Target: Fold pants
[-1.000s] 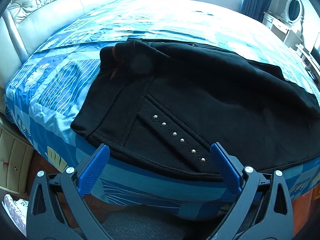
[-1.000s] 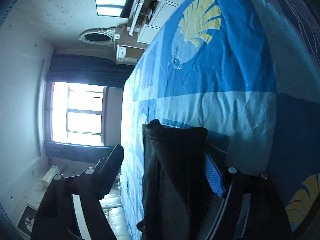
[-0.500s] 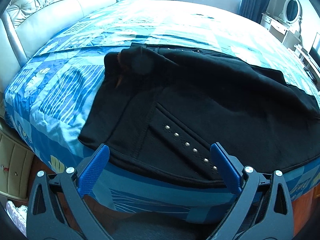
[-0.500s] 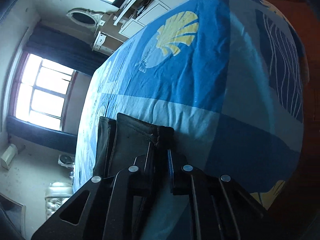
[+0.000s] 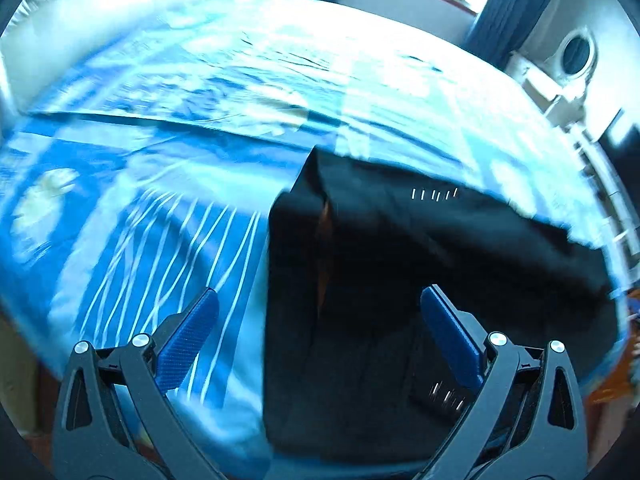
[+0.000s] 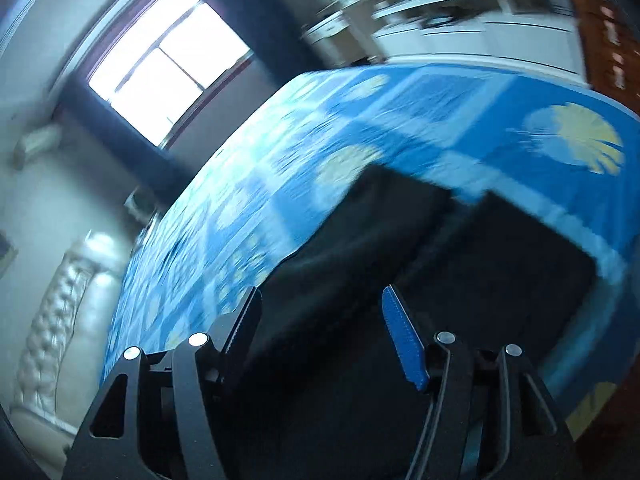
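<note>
Black pants (image 5: pixel 400 280) with small silver studs lie flat on a blue patterned bedspread (image 5: pixel 140 200), the waist end near the bed's front edge. My left gripper (image 5: pixel 320 328) is open and empty, just above the waist's left edge. In the right wrist view the pants (image 6: pixel 400 260) spread dark under my right gripper (image 6: pixel 320 320), which is open and empty above the cloth. Both views are blurred by motion.
A tufted cream headboard (image 6: pixel 60 300) runs along the bed's far left. A window (image 6: pixel 164 64) with dark curtains is behind the bed. A white dresser with a round mirror (image 5: pixel 576 56) stands at the right.
My right gripper was shut on the pants' leg end, has let go and now hangs open above them. My left gripper has moved forward over the waist, still open.
</note>
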